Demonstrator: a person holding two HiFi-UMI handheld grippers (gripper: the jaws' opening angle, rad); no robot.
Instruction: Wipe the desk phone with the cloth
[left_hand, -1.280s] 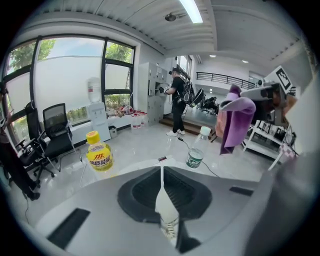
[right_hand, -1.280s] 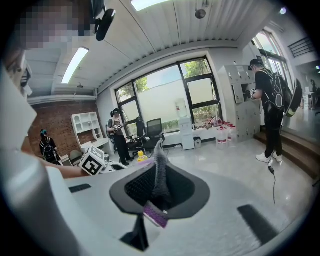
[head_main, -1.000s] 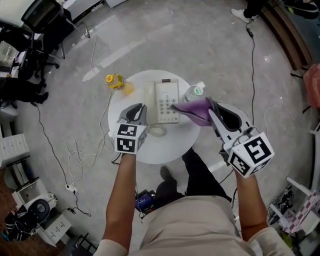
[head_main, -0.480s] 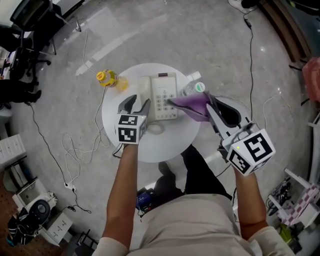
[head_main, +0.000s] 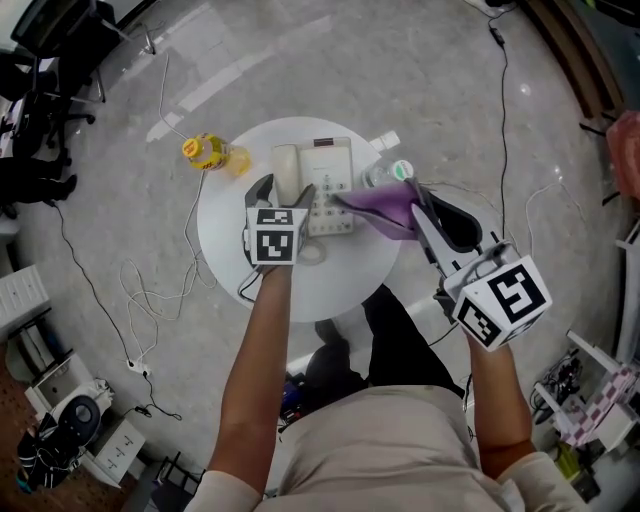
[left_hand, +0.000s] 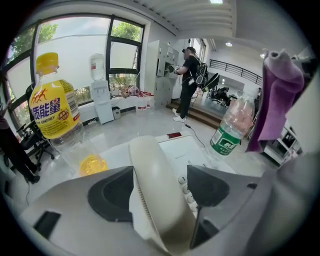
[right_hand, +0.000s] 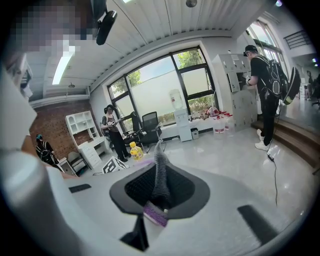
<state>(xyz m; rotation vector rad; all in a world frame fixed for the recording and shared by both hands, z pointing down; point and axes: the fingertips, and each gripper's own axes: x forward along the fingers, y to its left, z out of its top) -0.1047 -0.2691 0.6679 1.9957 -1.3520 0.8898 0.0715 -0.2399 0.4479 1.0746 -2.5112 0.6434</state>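
Observation:
A beige desk phone (head_main: 330, 185) lies on the round white table (head_main: 330, 270), its handset (head_main: 287, 172) on the left side. My left gripper (head_main: 284, 190) straddles the handset (left_hand: 155, 190) with its jaws opening. The left jaw sits right beside the handset, and there is a gap on the right jaw's side, next to the keypad (left_hand: 187, 152). My right gripper (head_main: 425, 208) hovers over the table's right side, shut on a purple cloth (head_main: 380, 210) that hangs toward the phone. In the right gripper view the cloth (right_hand: 161, 177) stands pinched between the jaws (right_hand: 160, 192).
A yellow drink bottle (head_main: 205, 152) stands at the table's left edge, with a yellow cap-like piece beside it. A clear water bottle (head_main: 385, 175) stands just right of the phone, close to the cloth. The phone's coiled cord (head_main: 312, 255) lies near the front. Cables run across the floor.
My left gripper moved forward from the table's front to the handset, and its jaws went from shut to spread around it. The right gripper and cloth stayed roughly where they were.

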